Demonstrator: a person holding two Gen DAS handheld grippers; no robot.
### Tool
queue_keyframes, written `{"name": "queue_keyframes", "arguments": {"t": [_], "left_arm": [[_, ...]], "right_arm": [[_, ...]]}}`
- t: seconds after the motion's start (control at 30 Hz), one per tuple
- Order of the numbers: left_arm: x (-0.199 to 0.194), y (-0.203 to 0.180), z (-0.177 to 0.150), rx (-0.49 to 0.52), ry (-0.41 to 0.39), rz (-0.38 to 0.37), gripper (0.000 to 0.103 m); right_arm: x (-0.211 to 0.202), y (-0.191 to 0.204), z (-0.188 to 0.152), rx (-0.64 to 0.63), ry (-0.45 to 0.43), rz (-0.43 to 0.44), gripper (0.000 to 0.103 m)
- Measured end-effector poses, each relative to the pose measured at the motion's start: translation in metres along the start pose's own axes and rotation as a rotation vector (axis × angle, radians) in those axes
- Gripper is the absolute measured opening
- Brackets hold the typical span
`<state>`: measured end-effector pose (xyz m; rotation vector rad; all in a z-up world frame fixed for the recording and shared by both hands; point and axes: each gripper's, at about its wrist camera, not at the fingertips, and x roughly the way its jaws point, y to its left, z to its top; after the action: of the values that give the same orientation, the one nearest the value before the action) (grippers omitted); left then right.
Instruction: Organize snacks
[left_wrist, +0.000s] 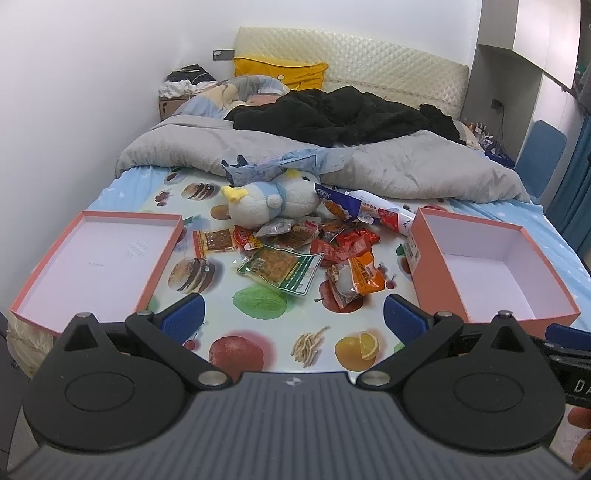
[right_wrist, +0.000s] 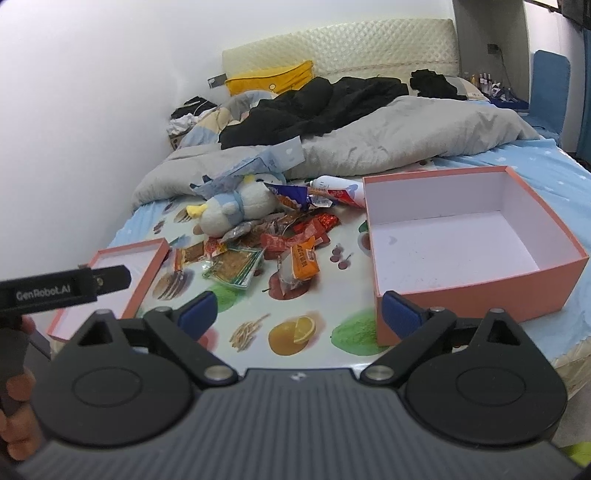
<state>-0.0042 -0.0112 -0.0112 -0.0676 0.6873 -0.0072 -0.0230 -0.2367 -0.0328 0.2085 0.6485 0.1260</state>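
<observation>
Left wrist view: both grippers' fingers (left_wrist: 184, 317) are spread empty, so the plush duck (left_wrist: 273, 201) could be mistaken for the snack packets (left_wrist: 314, 254).

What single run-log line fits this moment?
left gripper: open, empty | right gripper: open, empty | snack pile: untouched | deep box: empty

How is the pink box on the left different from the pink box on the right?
The left box is shallow, with low walls like a lid; the right box is deep, with tall walls. The left box shows faint print on its white floor; the right box's floor looks plain, and a label sticks to its outer end. Both are pink outside, white inside, empty, and sit beside the snack pile.
</observation>
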Motion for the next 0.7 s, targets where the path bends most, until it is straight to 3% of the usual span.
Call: {"name": "queue_keyframes", "arguments": {"t": [0.37,0.7], "left_arm": [[0.003,-0.002,-0.003,0.010,0.010,0.002,0.103],[0.012,0.002,-0.008,0.019,0.032,-0.010,0.103]], "right_arm": [[0.001,-0.001,-0.003,-0.002,0.003,0.011,0.097],[0.006,-0.002,-0.007,0.013,-0.013,-0.031,0.097]]}}
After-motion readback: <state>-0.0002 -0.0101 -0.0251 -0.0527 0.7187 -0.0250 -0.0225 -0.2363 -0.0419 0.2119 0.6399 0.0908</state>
